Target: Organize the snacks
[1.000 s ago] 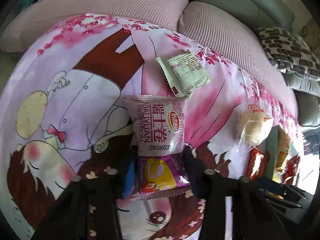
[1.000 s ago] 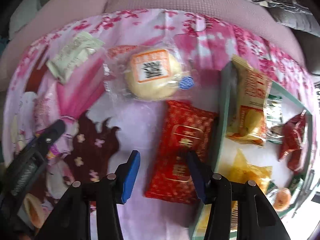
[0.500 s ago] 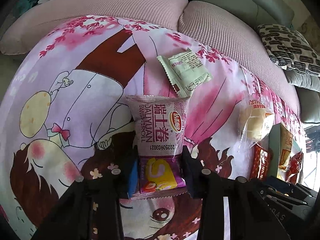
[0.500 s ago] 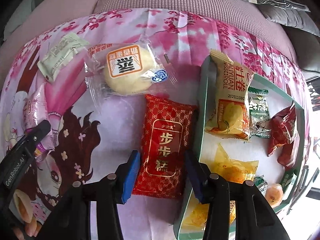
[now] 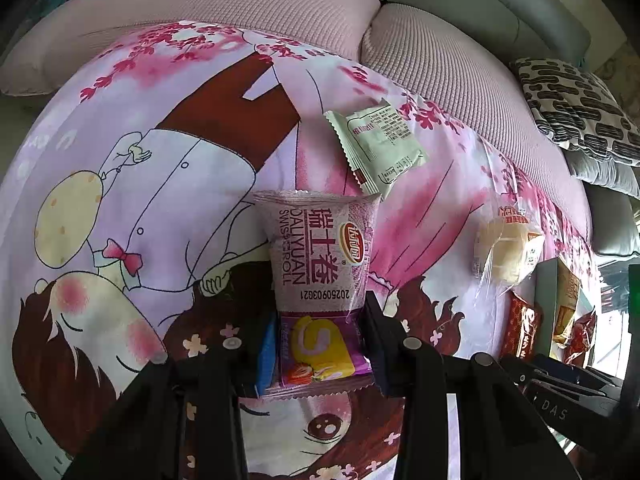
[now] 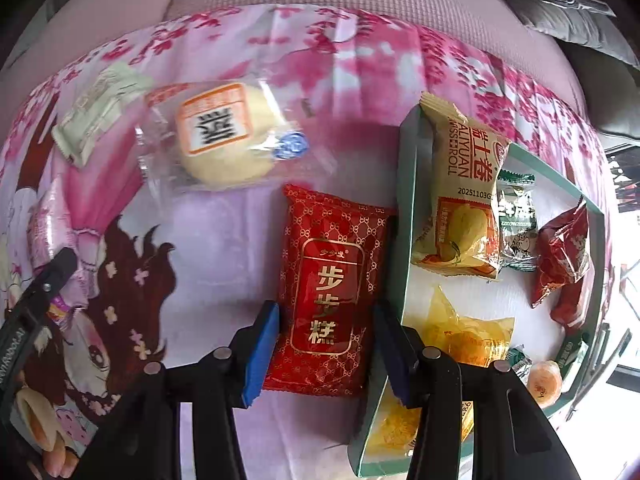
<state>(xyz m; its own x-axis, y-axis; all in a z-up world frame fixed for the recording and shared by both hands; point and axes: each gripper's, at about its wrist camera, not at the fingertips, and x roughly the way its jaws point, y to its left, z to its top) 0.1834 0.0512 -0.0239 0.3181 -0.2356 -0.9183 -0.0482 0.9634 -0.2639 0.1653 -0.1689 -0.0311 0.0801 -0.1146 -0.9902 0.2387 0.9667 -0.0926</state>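
Observation:
My left gripper is shut on the lower end of a purple Swiss roll packet, which lies lengthwise over the cartoon cloth. My right gripper points down over a red cake packet lying flat on the cloth beside a teal tray. Its jaws are opening, and the packet's lower half sits between the blue pads, unlifted and uncrushed. The tray holds a yellow Swiss roll packet, a green candy, red wrappers and other yellow snacks.
A bun in clear wrap and a pale green packet lie on the cloth beyond the red packet. Pink sofa cushions rise behind the cloth, with a patterned pillow at the right. The left gripper's finger shows at the right wrist view's left edge.
The right gripper has shifted so the red packet, earlier under its right finger, now lies centred between both pads and looks larger. The left gripper still holds the purple packet in place.

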